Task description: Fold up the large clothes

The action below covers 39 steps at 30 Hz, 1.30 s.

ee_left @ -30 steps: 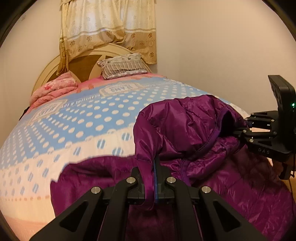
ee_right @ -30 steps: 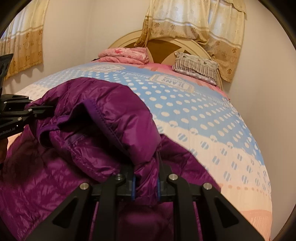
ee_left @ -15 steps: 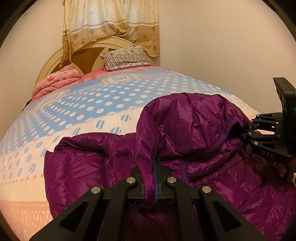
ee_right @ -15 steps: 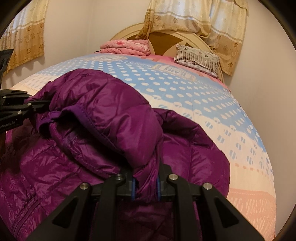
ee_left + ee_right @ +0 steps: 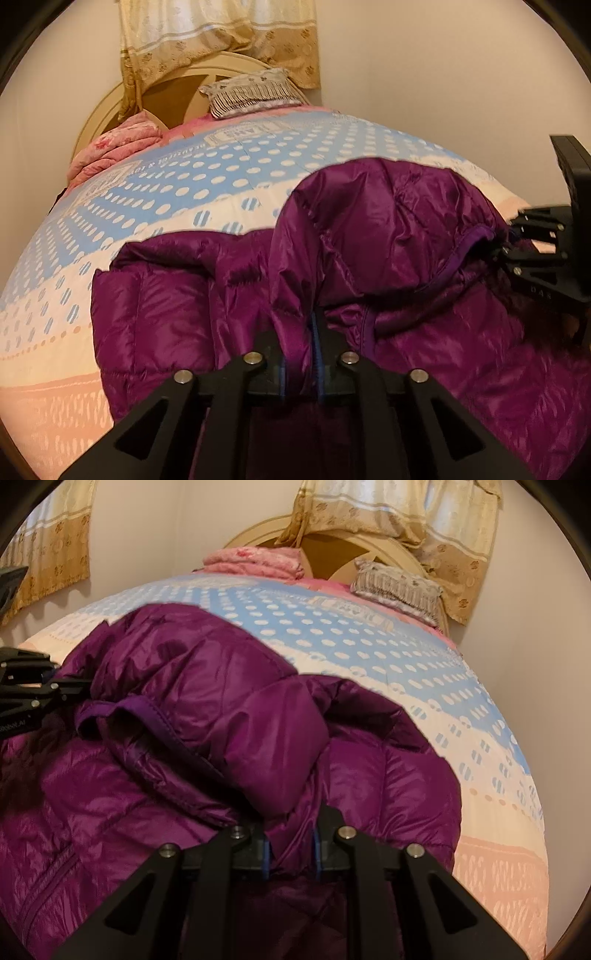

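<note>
The purple puffer jacket (image 5: 388,258) lies on the bed (image 5: 166,206), its hood end bunched up at the middle. The left tongs (image 5: 301,354) are easing apart with a fold of jacket between them, the blue pads still touching the fabric. The right tongs (image 5: 290,845), at three o'clock from the left, are loosening too, a fold of jacket between their pads.

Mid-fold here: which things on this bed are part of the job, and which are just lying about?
Part of the job:
- purple jacket
- left gripper, jaws opening, fabric between them
- right gripper, jaws opening, fabric between them

Lying about:
- striped pillow
- folded pink blanket
- dotted bedspread
- curtain
</note>
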Available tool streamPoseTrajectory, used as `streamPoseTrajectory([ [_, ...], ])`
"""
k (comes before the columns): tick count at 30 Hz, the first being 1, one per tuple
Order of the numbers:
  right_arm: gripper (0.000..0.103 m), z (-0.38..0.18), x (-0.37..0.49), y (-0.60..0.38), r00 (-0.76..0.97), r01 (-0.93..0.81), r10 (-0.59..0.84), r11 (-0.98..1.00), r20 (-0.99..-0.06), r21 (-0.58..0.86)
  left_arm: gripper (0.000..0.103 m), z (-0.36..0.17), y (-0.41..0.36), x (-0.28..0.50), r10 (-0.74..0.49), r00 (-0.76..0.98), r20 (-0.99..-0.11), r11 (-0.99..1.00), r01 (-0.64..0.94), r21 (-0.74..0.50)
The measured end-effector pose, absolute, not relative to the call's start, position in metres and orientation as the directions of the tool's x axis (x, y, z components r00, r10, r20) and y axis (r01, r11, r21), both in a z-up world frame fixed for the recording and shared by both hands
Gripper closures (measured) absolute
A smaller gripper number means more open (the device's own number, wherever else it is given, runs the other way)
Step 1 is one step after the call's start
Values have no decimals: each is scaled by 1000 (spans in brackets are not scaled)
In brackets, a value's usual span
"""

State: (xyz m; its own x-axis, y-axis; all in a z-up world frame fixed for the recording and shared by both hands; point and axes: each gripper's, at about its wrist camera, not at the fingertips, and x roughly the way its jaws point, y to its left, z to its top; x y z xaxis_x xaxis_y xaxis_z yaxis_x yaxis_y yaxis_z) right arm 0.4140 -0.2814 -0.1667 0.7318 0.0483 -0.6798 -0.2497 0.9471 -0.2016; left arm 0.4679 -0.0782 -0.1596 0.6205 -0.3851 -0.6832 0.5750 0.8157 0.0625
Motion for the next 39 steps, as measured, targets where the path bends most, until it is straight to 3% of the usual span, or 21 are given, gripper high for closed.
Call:
streamPoseTrajectory([
  [2,69,-168,409,-287,726,-252,53,948,-686,-194,74,-159,-70,459,-392,613,-686,808,586,63],
  [4,51,-168,405,-294,714,-248,65,954,-697,-166,50,-157,-60,451,-374,621,-688,811,579,82],
  [5,41,-170,403,-301,700,-248,79,959,-710,-138,33,-156,-57,447,-360,633,-686,816,570,97],
  [6,39,-170,400,-305,694,-250,87,960,-715,-125,28,-155,-51,443,-347,647,-679,822,558,111],
  [14,39,-154,361,-330,679,-264,163,964,-716,-31,28,-126,-3,436,-351,698,-624,879,476,38],
  [18,20,-160,344,-327,690,-248,73,958,-720,-141,27,-119,-7,448,-316,711,-629,910,415,11],
  [19,20,-160,343,-329,698,-236,57,959,-714,-155,27,-120,-10,450,-305,713,-631,916,401,11],
  [21,37,-155,342,-340,706,-189,82,979,-704,-75,27,-120,-12,453,-293,726,-622,925,379,7],
  [22,41,-151,343,-344,709,-171,92,984,-699,-44,27,-118,-15,455,-296,725,-621,928,373,-6],
  [27,41,-120,371,-364,732,-81,242,959,-637,271,27,-102,-25,469,-293,749,-595,944,324,-57],
  [30,40,-103,403,-342,756,-43,218,957,-617,287,27,-95,-30,492,-258,754,-604,963,249,-101],
  [33,40,-101,430,-310,725,-91,264,952,-636,291,27,-98,-44,502,-281,725,-628,956,270,-116],
  [39,40,-120,402,-254,646,-303,284,947,-709,103,27,-130,-65,447,-316,662,-680,882,469,47],
])
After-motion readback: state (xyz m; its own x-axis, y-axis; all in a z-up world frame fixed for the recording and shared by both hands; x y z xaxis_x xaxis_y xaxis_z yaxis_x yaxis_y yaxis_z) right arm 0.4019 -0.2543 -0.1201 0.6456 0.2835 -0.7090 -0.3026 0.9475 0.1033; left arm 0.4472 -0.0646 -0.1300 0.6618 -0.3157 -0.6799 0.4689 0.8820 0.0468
